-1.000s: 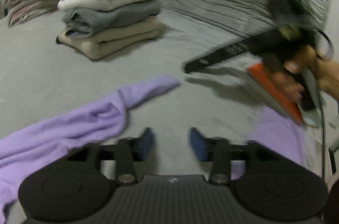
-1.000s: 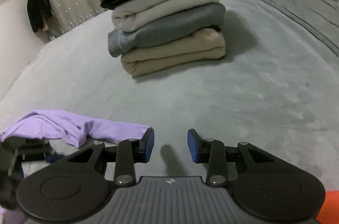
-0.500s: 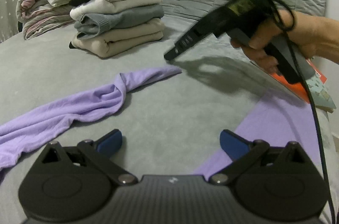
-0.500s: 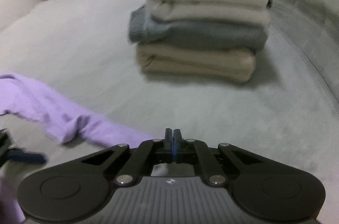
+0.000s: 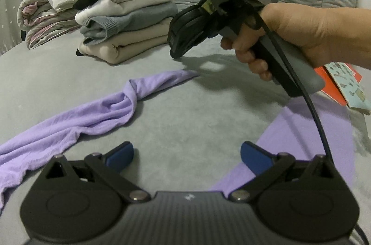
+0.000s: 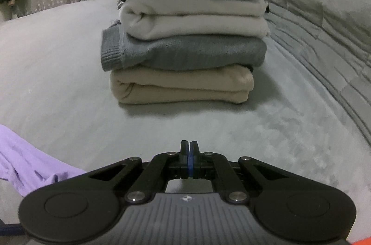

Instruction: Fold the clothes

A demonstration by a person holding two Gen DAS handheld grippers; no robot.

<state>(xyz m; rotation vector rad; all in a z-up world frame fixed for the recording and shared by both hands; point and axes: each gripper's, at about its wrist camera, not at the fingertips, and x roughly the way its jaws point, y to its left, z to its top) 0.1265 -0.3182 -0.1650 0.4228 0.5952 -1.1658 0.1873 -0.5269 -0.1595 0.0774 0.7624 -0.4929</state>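
Since a second ago the left tool [image 5: 186, 155] has spread its blue pads wide and the right tool [image 6: 189, 160] has closed completely; neither holds anything. The left tool hovers over the grey bed [image 5: 185, 115], between a twisted lilac sleeve [image 5: 97, 113] and a flat lilac part at its right. The right tool, gripped by a hand [image 5: 292, 36], points at a stack of folded clothes [image 6: 185, 41] beyond.

One purple garment [image 5: 99, 115] lies unfolded. Two stacks of folded things stand on the bed: the nearer stack [image 5: 129, 20] has five pieces, the farther pile [image 5: 46, 13] cannot be counted. There are two grippers: left [image 5: 186, 155], right [image 6: 189, 147].
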